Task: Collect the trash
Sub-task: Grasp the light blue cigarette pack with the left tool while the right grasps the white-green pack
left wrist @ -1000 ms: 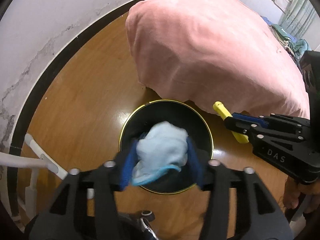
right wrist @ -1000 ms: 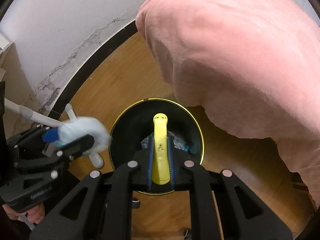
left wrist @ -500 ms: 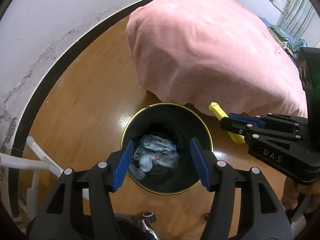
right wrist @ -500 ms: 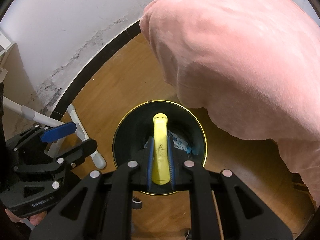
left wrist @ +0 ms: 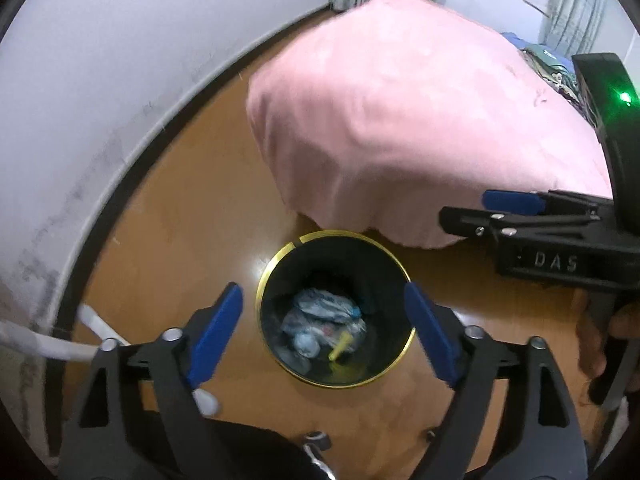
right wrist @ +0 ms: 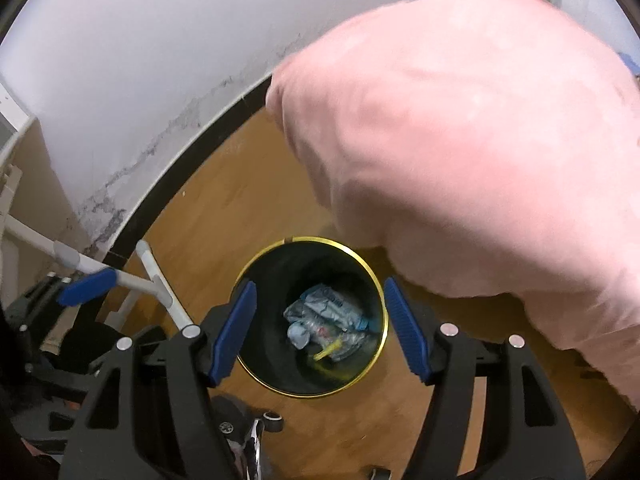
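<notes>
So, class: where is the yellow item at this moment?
In both wrist views the yellow item lies inside the black bin, right of centre among crumpled wrappers, below the two open grippers.

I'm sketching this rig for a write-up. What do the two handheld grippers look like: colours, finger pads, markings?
Both are black plastic frames with silver bolts. The left gripper and right gripper carry ribbed blue finger pads. Seen from the left wrist view, the right gripper's body bears raised letters "DAS" and a green indicator light. No cables or sleeves show.
</notes>
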A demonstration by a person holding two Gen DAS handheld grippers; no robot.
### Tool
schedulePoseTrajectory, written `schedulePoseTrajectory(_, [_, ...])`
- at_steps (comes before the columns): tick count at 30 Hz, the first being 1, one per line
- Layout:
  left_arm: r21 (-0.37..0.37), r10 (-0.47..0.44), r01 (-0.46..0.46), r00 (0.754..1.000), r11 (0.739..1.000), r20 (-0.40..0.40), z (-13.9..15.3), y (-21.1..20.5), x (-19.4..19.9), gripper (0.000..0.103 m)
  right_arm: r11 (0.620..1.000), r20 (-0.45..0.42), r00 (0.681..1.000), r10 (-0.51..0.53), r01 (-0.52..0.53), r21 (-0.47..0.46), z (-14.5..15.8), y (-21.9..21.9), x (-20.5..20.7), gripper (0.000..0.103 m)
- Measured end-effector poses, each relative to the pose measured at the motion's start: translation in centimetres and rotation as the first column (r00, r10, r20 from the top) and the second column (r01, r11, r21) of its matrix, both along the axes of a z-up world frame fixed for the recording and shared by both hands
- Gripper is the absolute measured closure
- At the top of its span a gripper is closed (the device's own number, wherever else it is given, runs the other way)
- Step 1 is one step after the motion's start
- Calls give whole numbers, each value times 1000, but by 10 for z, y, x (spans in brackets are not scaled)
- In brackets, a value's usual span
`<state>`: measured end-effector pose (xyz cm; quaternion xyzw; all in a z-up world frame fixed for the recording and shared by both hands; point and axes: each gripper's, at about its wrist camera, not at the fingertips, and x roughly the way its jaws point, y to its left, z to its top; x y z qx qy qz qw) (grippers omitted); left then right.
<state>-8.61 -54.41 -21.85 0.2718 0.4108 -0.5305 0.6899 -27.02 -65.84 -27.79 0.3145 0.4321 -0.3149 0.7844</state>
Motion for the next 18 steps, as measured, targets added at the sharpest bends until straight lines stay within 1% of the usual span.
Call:
schedulePoseTrajectory(1, [-25, 0, 0, 1000, 1000, 17, 14, 5, -2, 12, 1000, 5, 1000, -6, 6, -14, 13, -1, -5, 36])
schedulePoseTrajectory(2, [-56, 2, 0, 999, 998, 36, 34, 13, -6, 11, 999, 12, 1000, -8, 9, -31, 26, 0, -9, 34])
schedulePoseTrajectory(4, [-101, -2, 8, 998, 995, 57, 67, 26, -10, 11, 997, 26, 1000, -4, 6, -81, 58, 4, -15, 34])
schedulePoseTrajectory(5, [-127, -4, 13, 998, 992, 68, 92, 39, -12, 11, 995, 33, 999, 1, 2, -104, 73, 8, -16, 34])
schedulePoseTrajectory(7, [-162, 6, 7, 997, 987, 79, 128, 62, -10, 10, 990, 68, 997, 34, -24, -137, 107, 20, -10, 34])
schedulePoseTrajectory(8, [-180, 17, -2, 997, 984, 79, 145, 75, -6, 10, 986, 87, 994, 61, -46, -163, 126, 31, -2, 34])
schedulePoseTrajectory(9, [-205, 48, -29, 995, 978, 88, 171, 101, 3, 9, 981, 103, 991, 87, -67, -184, 140, 40, 5, 34])
schedulePoseTrajectory(10, [-215, 72, -49, 992, 975, 102, 183, 116, 9, 8, 971, 123, 983, 135, -107, -214, 159, 55, 19, 33])
schedulePoseTrajectory(11, [-232, 117, -85, 985, 969, 128, 200, 144, 22, 8, 959, 139, 973, 185, -148, -242, 175, 72, 34, 33])
schedulePoseTrajectory(12, [-237, 147, -112, 980, 965, 136, 209, 161, 31, 8, 948, 150, 962, 227, -183, -262, 186, 87, 47, 33])
schedulePoseTrajectory(13, [-243, 193, -155, 971, 958, 144, 218, 187, 46, 8, 927, 164, 941, 295, -240, -289, 201, 109, 67, 33])
schedulePoseTrajectory(14, [-247, 243, -201, 958, 948, 154, 225, 211, 60, 8, 908, 174, 921, 348, -285, -305, 211, 129, 84, 33])
schedulePoseTrajectory(15, [-251, 314, -266, 934, 931, 173, 231, 245, 79, 8, 887, 183, 896, 404, -335, -318, 220, 149, 102, 33])
schedulePoseTrajectory(16, [-246, 387, -337, 902, 909, 193, 235, 280, 100, 8, 854, 196, 856, 478, -401, -332, 231, 176, 126, 33])
schedulePoseTrajectory(18, [-229, 513, -468, 832, 853, 212, 237, 351, 138, 8, 793, 211, 783, 586, -500, -347, 244, 221, 163, 33])
